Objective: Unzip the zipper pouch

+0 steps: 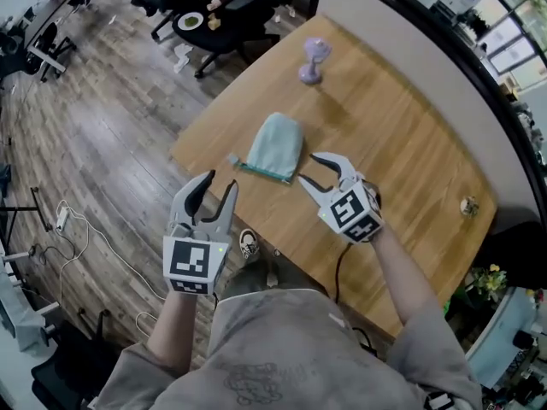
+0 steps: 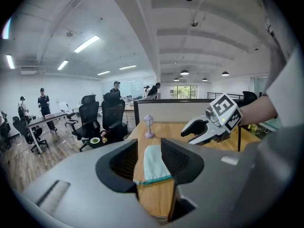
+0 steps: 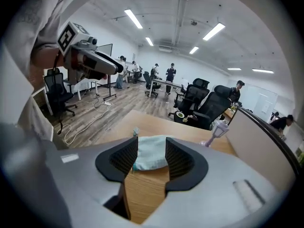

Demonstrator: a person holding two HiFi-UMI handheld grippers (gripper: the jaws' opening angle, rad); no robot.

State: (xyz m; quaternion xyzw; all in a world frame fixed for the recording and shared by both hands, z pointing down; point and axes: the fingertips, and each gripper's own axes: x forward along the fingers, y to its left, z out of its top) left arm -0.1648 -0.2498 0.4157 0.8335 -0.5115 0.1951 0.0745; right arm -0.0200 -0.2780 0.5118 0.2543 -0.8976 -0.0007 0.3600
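Note:
A pale mint zipper pouch lies flat on the wooden table, its teal zipper along the near edge and a small pull tab at the left end. My left gripper hovers open off the table's near-left edge, short of the pouch. My right gripper is open just right of the zipper end, above the table. The pouch appears between its jaws, farther ahead. Neither gripper touches the pouch.
A small lilac lamp-shaped figure stands at the table's far side. A small round object sits at the right edge by the partition. Office chairs and wood floor with cables lie to the left.

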